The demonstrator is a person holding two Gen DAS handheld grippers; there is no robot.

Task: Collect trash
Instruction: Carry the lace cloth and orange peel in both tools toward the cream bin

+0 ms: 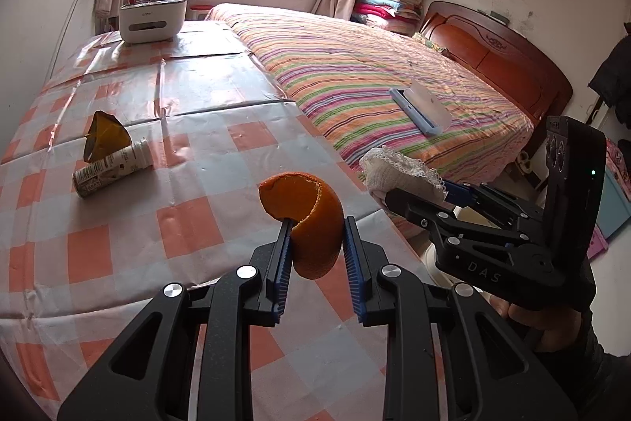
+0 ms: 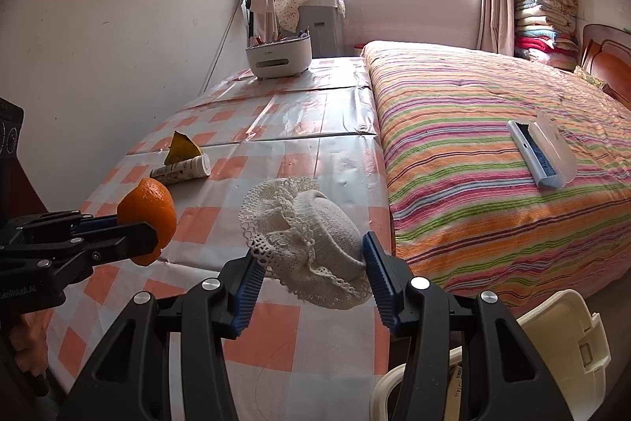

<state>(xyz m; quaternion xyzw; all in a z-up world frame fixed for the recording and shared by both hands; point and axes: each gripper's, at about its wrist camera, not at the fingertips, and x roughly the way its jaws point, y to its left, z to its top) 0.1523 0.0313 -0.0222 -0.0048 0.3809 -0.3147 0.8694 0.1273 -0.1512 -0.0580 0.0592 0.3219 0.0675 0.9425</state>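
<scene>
Your left gripper (image 1: 317, 247) pinches one piece of orange peel (image 1: 311, 219): a curved, cup-shaped shell, bright orange and dimpled outside, torn rim on top. The left pad sits inside the shell w/ the peel wall against it; whether the right pad touches the outer skin you can't tell for sure, but the peel hangs clear above the table (image 1: 197, 152), so it's held.

Your right gripper (image 2: 313, 279) clamps one crumpled white cloth w/ lace trim (image 2: 307, 235), bunched into a ball, scalloped lace edge hanging loose below and to the left. Both blue pads press its sides; it's off the table too, near the table's right edge.

Still on the checked orange-and-white tablecloth, far left: one small white bottle (image 1: 112, 168) lying on its side, printed label, and one yellowish-brown wrapper scrap (image 1: 104, 135) folded like a cone, touching the bottle's far side. So 2 trash items held, 2 left on the table.

At the far end of the table: one white desk organizer (image 1: 154, 16) w/ pens sticking up. On the striped bedspread (image 1: 374, 73) to the right: one white and blue lint brush (image 1: 420, 107). Near right, below the table edge in the right wrist view: one cream bin w/ its lid open (image 2: 564, 334).
</scene>
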